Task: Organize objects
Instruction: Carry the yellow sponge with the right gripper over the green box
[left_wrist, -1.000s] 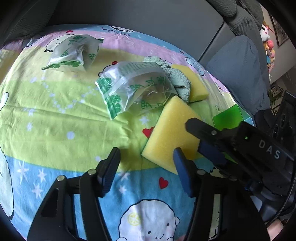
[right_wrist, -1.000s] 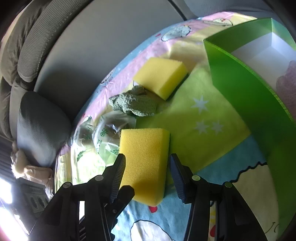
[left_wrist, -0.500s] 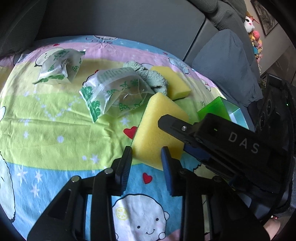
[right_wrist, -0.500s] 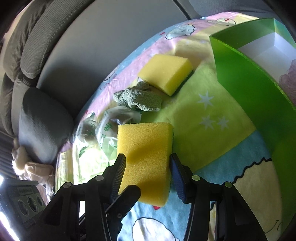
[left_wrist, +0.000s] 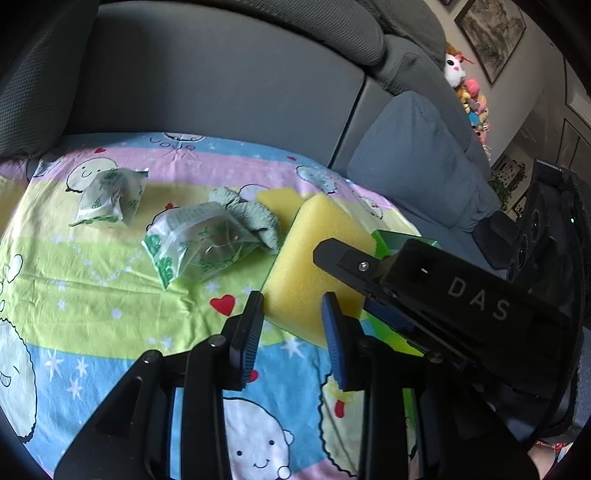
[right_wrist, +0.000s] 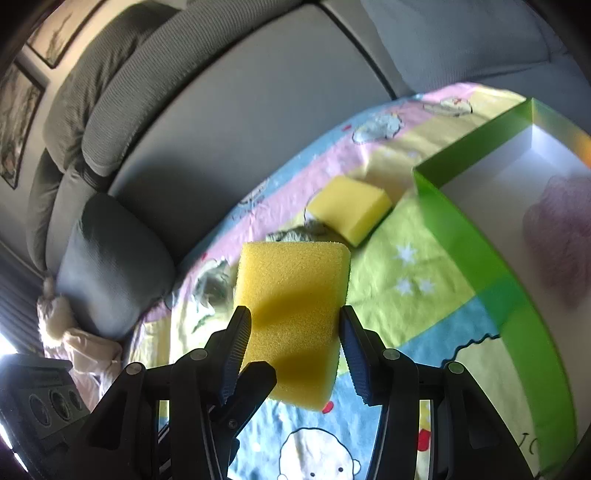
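Note:
My right gripper (right_wrist: 293, 345) is shut on a yellow sponge (right_wrist: 291, 295) and holds it lifted above the cartoon-print cloth (right_wrist: 399, 314); the sponge (left_wrist: 314, 258) also shows in the left wrist view, with the right gripper's finger (left_wrist: 347, 258) across it. My left gripper (left_wrist: 291, 332) hangs close beside the sponge, its jaws partly closed and empty. A second yellow sponge (right_wrist: 349, 208) lies on the cloth beside a crumpled green cloth (left_wrist: 255, 218). Two clear bags with green print (left_wrist: 199, 243) (left_wrist: 109, 197) lie to the left. A green box (right_wrist: 480, 251) with a white inside stands at the right.
A grey sofa back (left_wrist: 221, 74) and a blue-grey cushion (left_wrist: 417, 162) border the cloth at the rear. A purple fluffy thing (right_wrist: 557, 236) lies inside the green box. Stuffed toys (left_wrist: 469, 92) sit far right.
My right gripper has lifted the yellow sponge off the cloth. My left gripper's jaws narrowed from wide open, and it drew back and up; the view now shows more sofa.

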